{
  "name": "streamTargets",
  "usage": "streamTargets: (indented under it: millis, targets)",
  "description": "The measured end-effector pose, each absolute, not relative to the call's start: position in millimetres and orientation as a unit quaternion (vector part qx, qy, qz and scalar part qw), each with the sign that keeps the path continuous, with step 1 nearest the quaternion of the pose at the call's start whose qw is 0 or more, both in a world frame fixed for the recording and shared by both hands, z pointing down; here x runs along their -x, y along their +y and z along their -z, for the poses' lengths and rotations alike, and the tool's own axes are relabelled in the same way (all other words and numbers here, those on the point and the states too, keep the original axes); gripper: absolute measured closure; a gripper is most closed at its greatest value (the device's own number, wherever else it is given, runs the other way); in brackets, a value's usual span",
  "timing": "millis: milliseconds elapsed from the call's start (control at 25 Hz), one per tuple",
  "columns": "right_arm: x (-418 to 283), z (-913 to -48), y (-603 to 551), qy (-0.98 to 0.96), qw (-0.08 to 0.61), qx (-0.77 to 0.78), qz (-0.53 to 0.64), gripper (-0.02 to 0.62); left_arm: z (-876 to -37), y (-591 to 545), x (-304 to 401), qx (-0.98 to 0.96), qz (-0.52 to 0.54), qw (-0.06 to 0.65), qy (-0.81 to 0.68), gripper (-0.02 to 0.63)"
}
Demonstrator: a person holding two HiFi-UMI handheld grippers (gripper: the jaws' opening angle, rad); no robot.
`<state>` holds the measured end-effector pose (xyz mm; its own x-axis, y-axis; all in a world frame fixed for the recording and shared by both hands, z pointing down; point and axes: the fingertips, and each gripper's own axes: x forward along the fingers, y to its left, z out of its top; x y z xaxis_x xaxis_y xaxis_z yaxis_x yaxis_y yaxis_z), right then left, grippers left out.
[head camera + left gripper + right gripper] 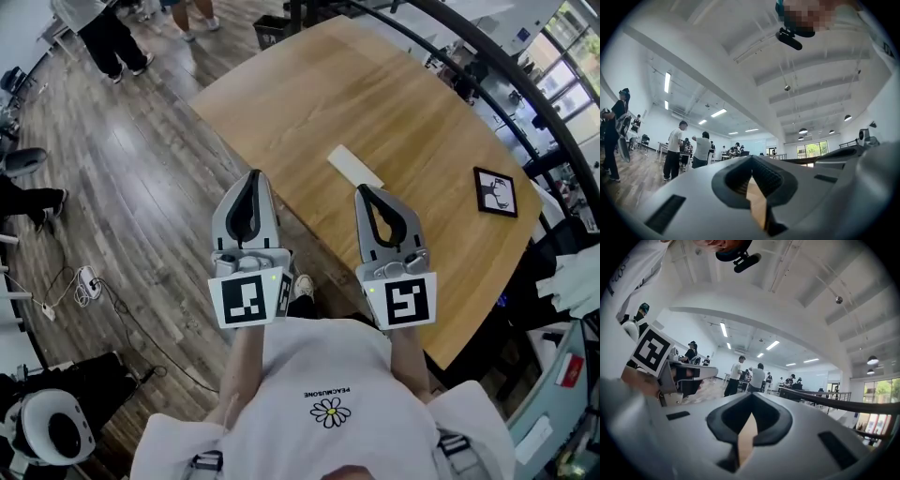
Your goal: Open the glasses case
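A white, flat, oblong glasses case (354,167) lies closed on the wooden table (375,84), near its front edge. My left gripper (254,178) is held over the floor just short of the table edge, jaws shut and empty. My right gripper (366,192) hovers over the table edge just below the case, apart from it, also shut with nothing between the jaws. In the left gripper view the left gripper (751,157) points level into the room, its tips together. The right gripper (751,393) in its own view looks the same. The case is hidden in both gripper views.
A small black-framed picture (495,191) lies on the table at the right. A dark curved railing (525,84) runs behind the table. People stand on the wood floor at the upper left (111,37). Cables and a power strip (86,281) lie on the floor at the left.
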<state>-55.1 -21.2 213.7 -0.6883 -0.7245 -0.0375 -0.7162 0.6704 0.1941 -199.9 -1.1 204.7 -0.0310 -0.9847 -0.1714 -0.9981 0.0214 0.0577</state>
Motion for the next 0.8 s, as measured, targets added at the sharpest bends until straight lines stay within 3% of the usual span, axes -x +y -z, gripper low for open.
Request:
streamTargets:
  millis: [560, 800]
  targets:
    - [76, -231, -71, -0.891, 0.073, -0.438, 0.089, 0.588, -239, -66, 211, 0.747, -0.061, -0.017, 0.662, 0.588]
    - [76, -233, -76, -0.891, 0.064, -0.442, 0.086, 0.588, -248, -71, 205, 0.753, -0.058, -0.031, 0.655, 0.588]
